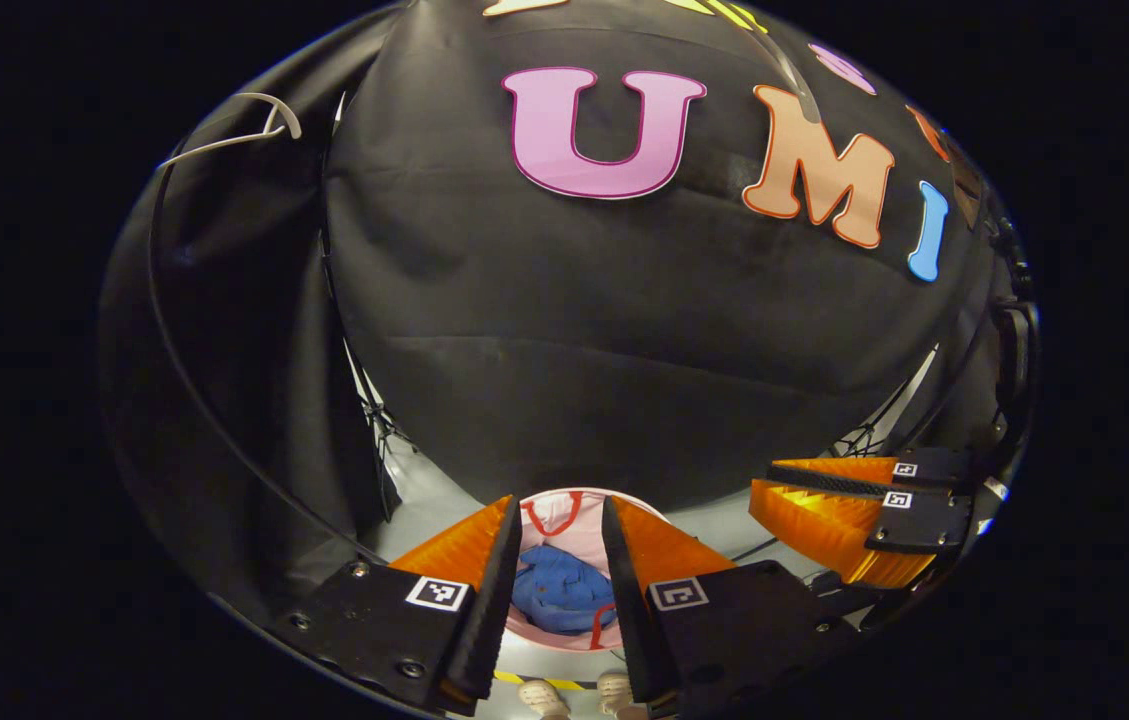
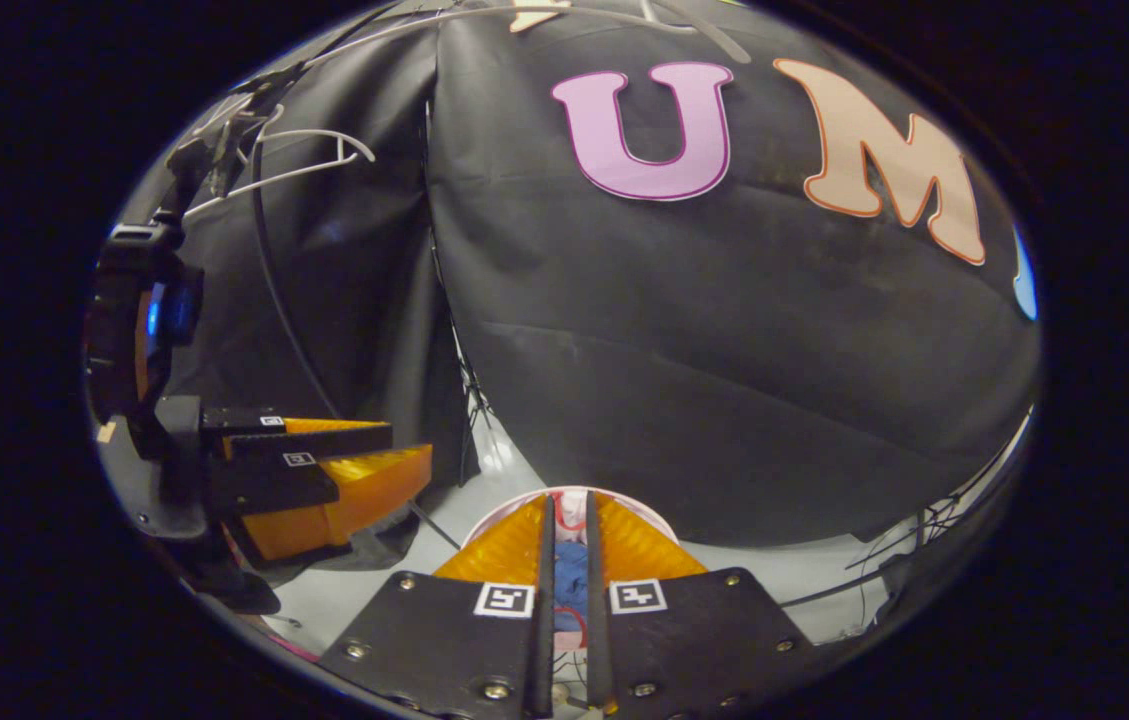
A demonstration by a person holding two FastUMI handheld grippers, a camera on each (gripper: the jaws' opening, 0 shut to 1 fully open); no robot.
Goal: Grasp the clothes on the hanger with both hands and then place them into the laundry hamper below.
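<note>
Both tools above pink hamper (image 1: 564, 515) — left tool (image 1: 562, 520) wide, right tool (image 2: 564, 520) narrow, empty; blue clothes (image 1: 559, 590) inside.

both cameras rode side by side, facing the black booth wall (image 1: 624, 330) from near and tilted down. both views shared the pink laundry hamper (image 1: 564, 505) below and the white hanger (image 2: 304, 155) up left.
</note>
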